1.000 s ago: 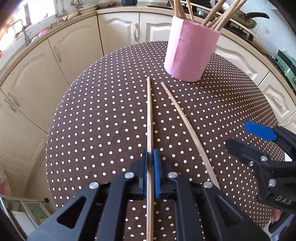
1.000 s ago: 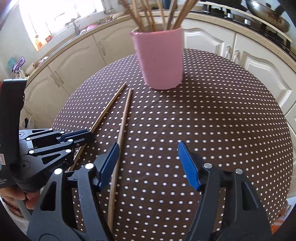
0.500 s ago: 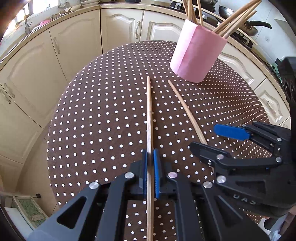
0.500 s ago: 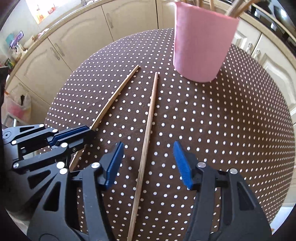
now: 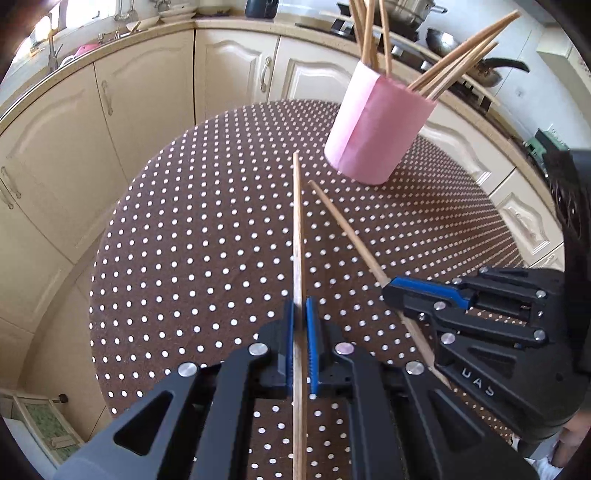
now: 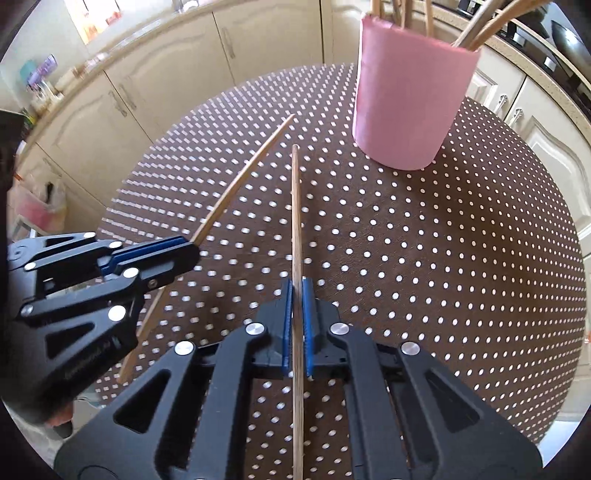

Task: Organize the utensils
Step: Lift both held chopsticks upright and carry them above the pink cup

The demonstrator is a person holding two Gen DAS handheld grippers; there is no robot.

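Two wooden chopsticks are over the round brown dotted table (image 5: 192,236). My left gripper (image 5: 300,314) is shut on one chopstick (image 5: 297,229), which points toward the pink cup (image 5: 376,129). My right gripper (image 6: 294,295) is shut on the other chopstick (image 6: 295,206). In the left wrist view the right gripper (image 5: 395,291) shows at the right, closed on its chopstick (image 5: 343,225). In the right wrist view the left gripper (image 6: 184,251) shows at the left with its chopstick (image 6: 240,181). The pink cup (image 6: 410,92) holds several chopsticks.
Cream kitchen cabinets (image 5: 140,96) curve behind the table. A stove with pans (image 5: 436,33) is on the counter at the back right. The table's edge drops off at the left (image 5: 92,280).
My right gripper has closed on the second chopstick, which it straddled open before. Both views have shifted; the cup sits more to the right.
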